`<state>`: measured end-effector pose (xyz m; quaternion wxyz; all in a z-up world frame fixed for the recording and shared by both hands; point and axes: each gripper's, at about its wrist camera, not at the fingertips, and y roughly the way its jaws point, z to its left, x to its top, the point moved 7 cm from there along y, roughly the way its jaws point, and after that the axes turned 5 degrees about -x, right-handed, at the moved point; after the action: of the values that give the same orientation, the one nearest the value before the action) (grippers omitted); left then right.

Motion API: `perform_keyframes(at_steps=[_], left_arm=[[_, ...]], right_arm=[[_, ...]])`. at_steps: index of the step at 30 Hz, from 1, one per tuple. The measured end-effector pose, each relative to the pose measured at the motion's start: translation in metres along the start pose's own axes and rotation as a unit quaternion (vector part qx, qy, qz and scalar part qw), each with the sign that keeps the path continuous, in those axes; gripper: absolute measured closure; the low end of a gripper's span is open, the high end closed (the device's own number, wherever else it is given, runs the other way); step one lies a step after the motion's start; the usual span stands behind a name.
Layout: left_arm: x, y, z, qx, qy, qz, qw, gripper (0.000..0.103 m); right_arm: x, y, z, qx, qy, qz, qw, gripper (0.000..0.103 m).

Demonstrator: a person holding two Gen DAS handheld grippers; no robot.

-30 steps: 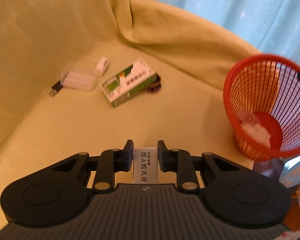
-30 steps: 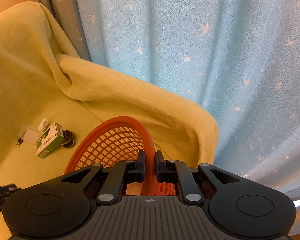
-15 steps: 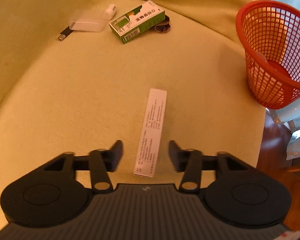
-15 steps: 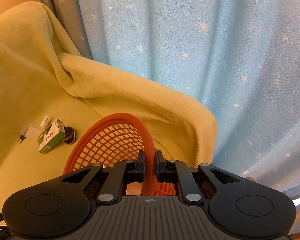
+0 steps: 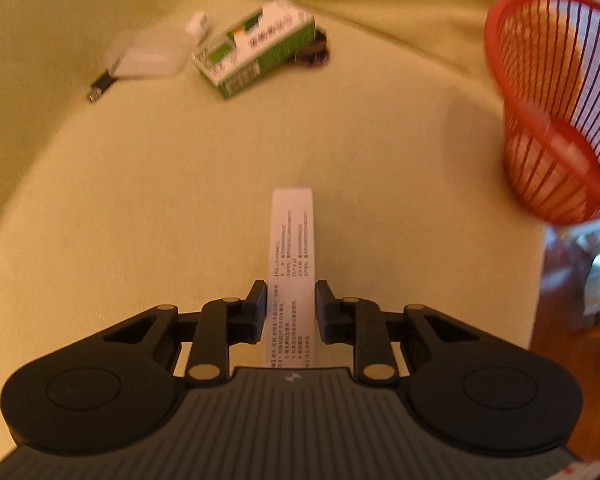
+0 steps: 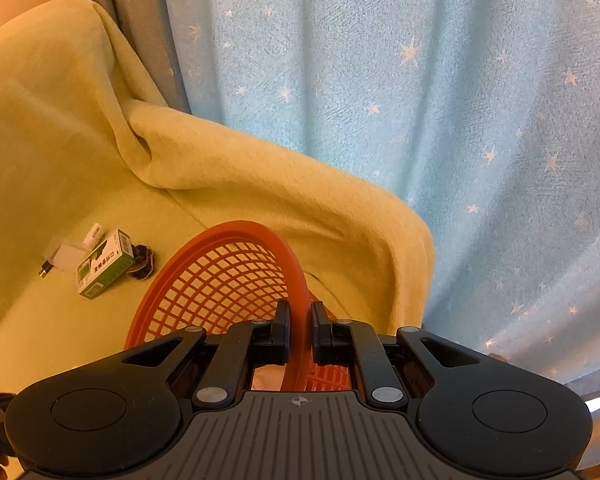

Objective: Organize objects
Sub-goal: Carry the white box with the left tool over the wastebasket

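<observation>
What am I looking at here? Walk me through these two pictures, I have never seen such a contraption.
No robot: a person holds a two-finger gripper in each hand, and a fisheye camera on each looks out along its fingers.

The left camera shows the left gripper closed, or very nearly, on a long white printed box over a yellow-green blanket.

The right camera shows the right gripper clamped on the rim of a red mesh basket, with a starry blue curtain behind.

On the blanket lie a green and white medicine box, a clear plastic case, a small white piece and a dark item.
</observation>
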<state>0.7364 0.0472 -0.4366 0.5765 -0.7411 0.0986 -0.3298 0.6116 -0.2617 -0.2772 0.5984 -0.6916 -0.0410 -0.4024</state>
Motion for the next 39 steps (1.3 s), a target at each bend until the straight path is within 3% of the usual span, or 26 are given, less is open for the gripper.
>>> perform_keyframes(at_steps=[17,29,39], left_arm=[[0.067,-0.077,-0.051,-0.072,-0.001,-0.118,0.9904,0.082],[0.092,-0.081,-0.089,-0.110,0.027,-0.142,0.9834,0.082],[0.103,-0.094,-0.080,-0.118,0.009,-0.166,0.9789,0.082]], right_arm=[[0.001,0.000,0.004,0.007,0.001,0.000,1.000,0.097],[0.003,0.003,0.002,0.005,0.001,0.001,1.000,0.097],[0.004,0.003,0.003,0.005,0.005,0.001,1.000,0.097]])
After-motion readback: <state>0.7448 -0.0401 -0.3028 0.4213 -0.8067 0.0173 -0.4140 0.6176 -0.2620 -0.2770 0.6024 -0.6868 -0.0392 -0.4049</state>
